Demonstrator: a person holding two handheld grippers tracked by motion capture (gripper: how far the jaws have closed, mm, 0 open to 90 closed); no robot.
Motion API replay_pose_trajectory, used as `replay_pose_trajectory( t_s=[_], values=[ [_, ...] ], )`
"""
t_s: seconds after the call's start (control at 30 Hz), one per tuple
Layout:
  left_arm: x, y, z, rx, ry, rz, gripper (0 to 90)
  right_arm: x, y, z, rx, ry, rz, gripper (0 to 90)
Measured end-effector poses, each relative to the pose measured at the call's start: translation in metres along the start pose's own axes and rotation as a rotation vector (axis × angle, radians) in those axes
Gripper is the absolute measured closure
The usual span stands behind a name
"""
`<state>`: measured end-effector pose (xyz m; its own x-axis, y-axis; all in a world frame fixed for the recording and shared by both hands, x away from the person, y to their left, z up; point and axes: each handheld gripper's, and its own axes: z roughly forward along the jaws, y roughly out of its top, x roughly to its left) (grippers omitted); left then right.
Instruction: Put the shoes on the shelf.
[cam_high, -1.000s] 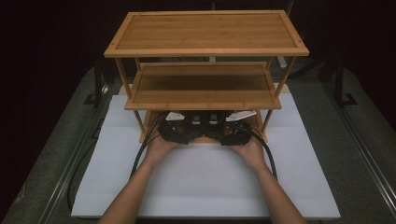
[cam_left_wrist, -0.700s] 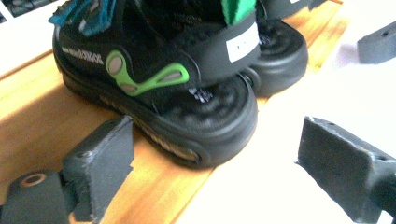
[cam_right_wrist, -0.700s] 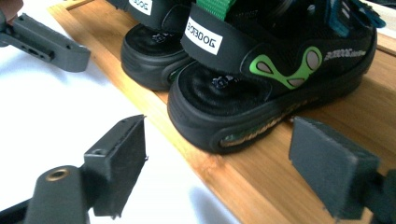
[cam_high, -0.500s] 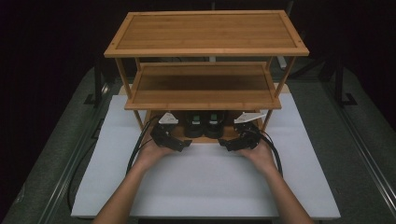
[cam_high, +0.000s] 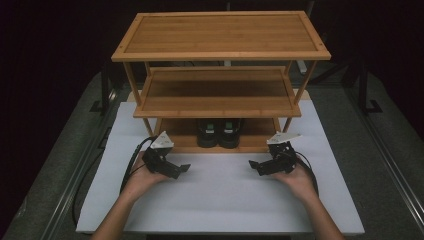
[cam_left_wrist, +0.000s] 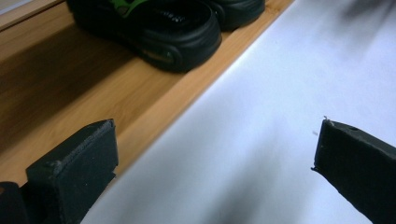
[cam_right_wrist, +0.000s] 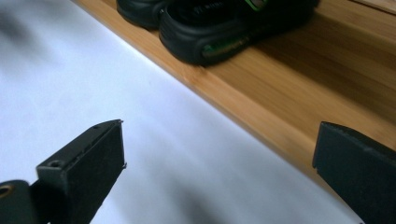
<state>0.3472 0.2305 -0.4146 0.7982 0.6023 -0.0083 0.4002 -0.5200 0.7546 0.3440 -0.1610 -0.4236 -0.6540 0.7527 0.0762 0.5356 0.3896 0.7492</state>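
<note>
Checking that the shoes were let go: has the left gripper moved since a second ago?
Yes. The left gripper has drawn back from the shoes on the rack's bottom shelf, leftward, its jaws just opened, empty.

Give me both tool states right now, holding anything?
Left tool: open, jaws just opened, nothing between them.
Right tool: open, jaws just opened, nothing between them. The black shoes sit on the bottom shelf.

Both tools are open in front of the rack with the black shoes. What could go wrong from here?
1. The black shoes sit close to the bottom shelf's front edge, so a bump from either hand might push them off.
2. The left tool and right tool trail cables that could snag a rack leg.
</note>
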Motion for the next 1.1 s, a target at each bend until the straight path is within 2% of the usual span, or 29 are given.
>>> replay_pose_trajectory(
  t_s=[0.03,0.1,0.17,0.23,0.27,0.3,0.47,0.5,0.57,0.73,0.83,0.97,1.1],
  values=[
    [0.0,0.0,0.0,0.0,0.0,0.0,0.0,0.0,-0.003,-0.004,0.003,-0.005,0.004,1.9],
    [-0.001,-0.007,-0.009,0.004,0.009,0.002,0.0,-0.001,-0.007,-0.008,0.001,-0.004,0.002,1.9],
    [-0.002,-0.018,-0.021,0.008,0.021,-0.002,0.0,-0.001,-0.018,-0.018,0.0,-0.024,0.004,1.9],
    [-0.002,-0.021,-0.024,0.009,0.023,0.0,0.0,-0.002,-0.022,-0.022,-0.001,-0.025,0.008,1.9],
    [-0.002,-0.029,-0.032,0.009,0.037,-0.014,0.0,-0.003,-0.03,-0.03,-0.002,-0.032,0.016,1.9],
    [-0.002,-0.029,-0.032,0.009,0.037,-0.014,0.0,-0.003,-0.03,-0.03,-0.002,-0.032,0.016,1.9],
    [-0.003,-0.057,-0.053,0.015,0.063,-0.041,0.0,-0.007,-0.055,-0.051,0.0,-0.066,0.042,1.9],
    [-0.003,-0.057,-0.053,0.015,0.063,-0.041,0.0,-0.007,-0.055,-0.051,0.0,-0.066,0.042,1.9],
    [-0.005,-0.065,-0.058,0.024,0.073,-0.041,0.0,-0.009,-0.067,-0.06,0.007,-0.088,0.05,1.9],
    [-0.01,-0.087,-0.07,0.048,0.096,-0.041,0.0,-0.013,-0.086,-0.07,0.029,-0.109,0.064,1.9],
    [-0.011,-0.094,-0.074,0.056,0.104,-0.049,0.0,-0.015,-0.092,-0.073,0.034,-0.118,0.068,1.9],
    [-0.011,-0.109,-0.081,0.07,0.127,-0.065,0.0,-0.017,-0.108,-0.08,0.062,-0.136,0.085,1.9],
    [-0.011,-0.117,-0.082,0.091,0.139,-0.068,0.0,-0.017,-0.113,-0.08,0.072,-0.142,0.078,1.9]
  ],
)
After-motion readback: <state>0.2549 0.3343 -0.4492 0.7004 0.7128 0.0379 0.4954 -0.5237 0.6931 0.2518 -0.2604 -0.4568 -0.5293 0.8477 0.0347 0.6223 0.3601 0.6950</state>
